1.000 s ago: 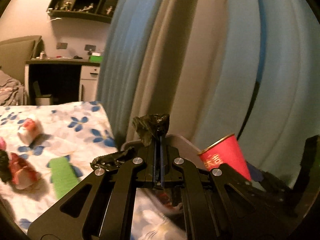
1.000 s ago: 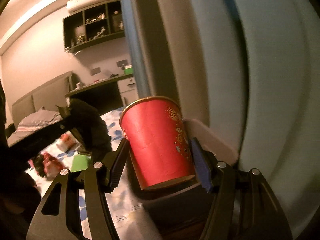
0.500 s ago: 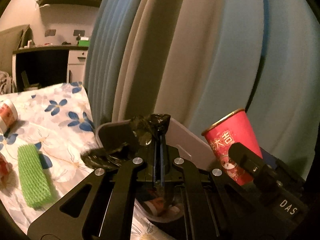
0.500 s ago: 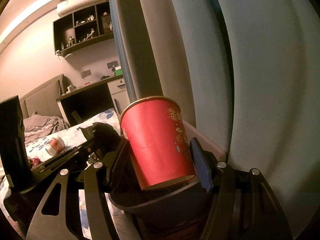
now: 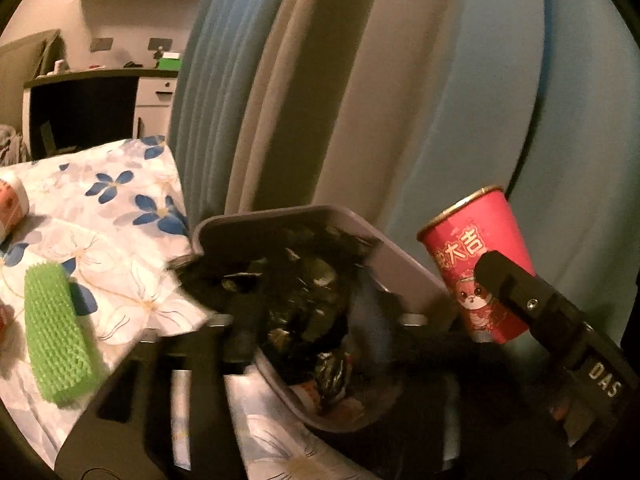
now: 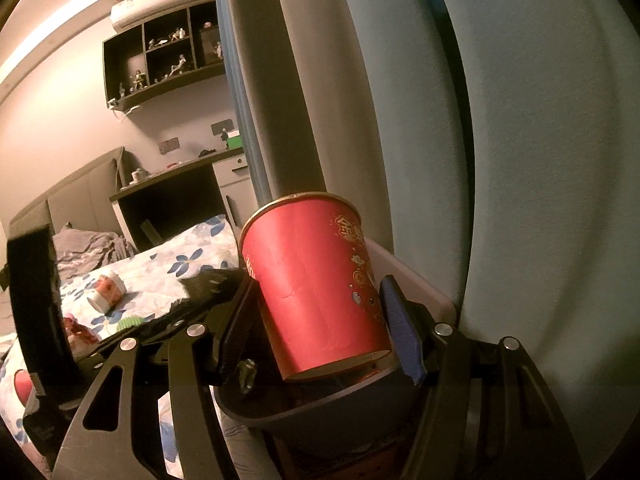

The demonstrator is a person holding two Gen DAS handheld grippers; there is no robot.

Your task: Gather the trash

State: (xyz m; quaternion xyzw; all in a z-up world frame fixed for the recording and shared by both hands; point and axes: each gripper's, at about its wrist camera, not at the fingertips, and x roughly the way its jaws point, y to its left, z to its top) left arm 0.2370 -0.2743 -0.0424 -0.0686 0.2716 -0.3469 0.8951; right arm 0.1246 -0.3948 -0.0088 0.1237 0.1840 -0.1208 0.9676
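A grey trash bin (image 5: 384, 248) stands beside the bed against the curtain, with trash inside. My left gripper (image 5: 308, 320) is over the bin with its jaws spread, blurred by motion, and a crumpled black wrapper (image 5: 304, 292) lies between them in the bin mouth. My right gripper (image 6: 320, 312) is shut on a red paper cup (image 6: 316, 284) and holds it upright just above the bin rim (image 6: 416, 276). The cup also shows in the left wrist view (image 5: 480, 264).
On the floral bedsheet (image 5: 100, 216) lie a green foam net (image 5: 54, 332), a small red and white cup (image 6: 106, 290) and red wrappers (image 6: 78, 330). Blue and grey curtains (image 5: 360, 80) hang behind the bin. A desk (image 6: 172, 200) stands at the back.
My left gripper has opened and let go of the black wrapper over the bin. The right gripper has kept its hold on the red cup and come closer above the bin.
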